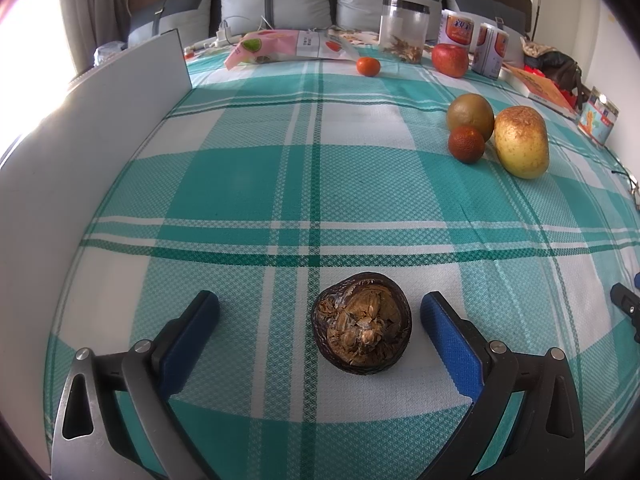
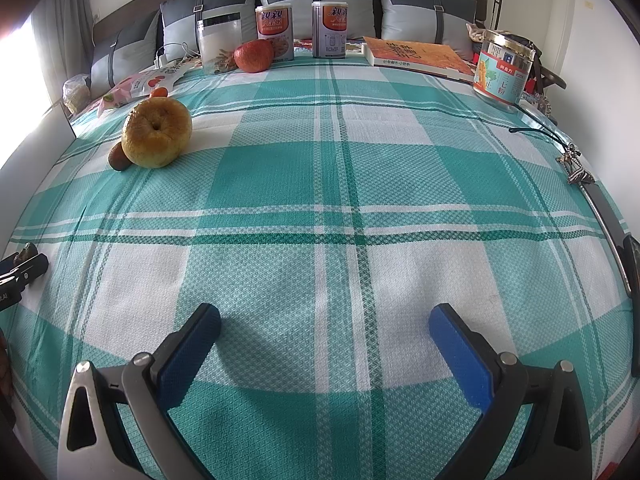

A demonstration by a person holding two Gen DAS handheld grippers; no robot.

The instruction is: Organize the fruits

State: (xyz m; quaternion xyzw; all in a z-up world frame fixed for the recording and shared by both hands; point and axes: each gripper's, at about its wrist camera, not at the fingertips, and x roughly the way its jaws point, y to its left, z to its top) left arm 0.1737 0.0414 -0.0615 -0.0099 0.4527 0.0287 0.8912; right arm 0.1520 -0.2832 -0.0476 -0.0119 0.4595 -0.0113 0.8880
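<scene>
Three fruits sit grouped at right of the left wrist frame: yellow pear [image 1: 521,142], green-brown fruit [image 1: 470,117] behind it, small dark-red citrus [image 1: 466,145] touching both. Judging from that, sorting is partly done. Left to do: red apple [image 1: 450,60] and small orange [image 1: 368,67] near the top by the clear jar [image 1: 404,29], plus the dark husked fruit [image 1: 362,323] at bottom centre. Left gripper [image 1: 320,314] is spread wide around that husked fruit, pads not touching it, holding nothing. Right gripper [image 2: 325,326] is equally wide, nothing between its pads, over bare checked cloth [image 2: 320,184]. Room: centre of the cloth is free. White board [image 1: 100,120] walls off the left edge; cans and book crowd the top.
</scene>
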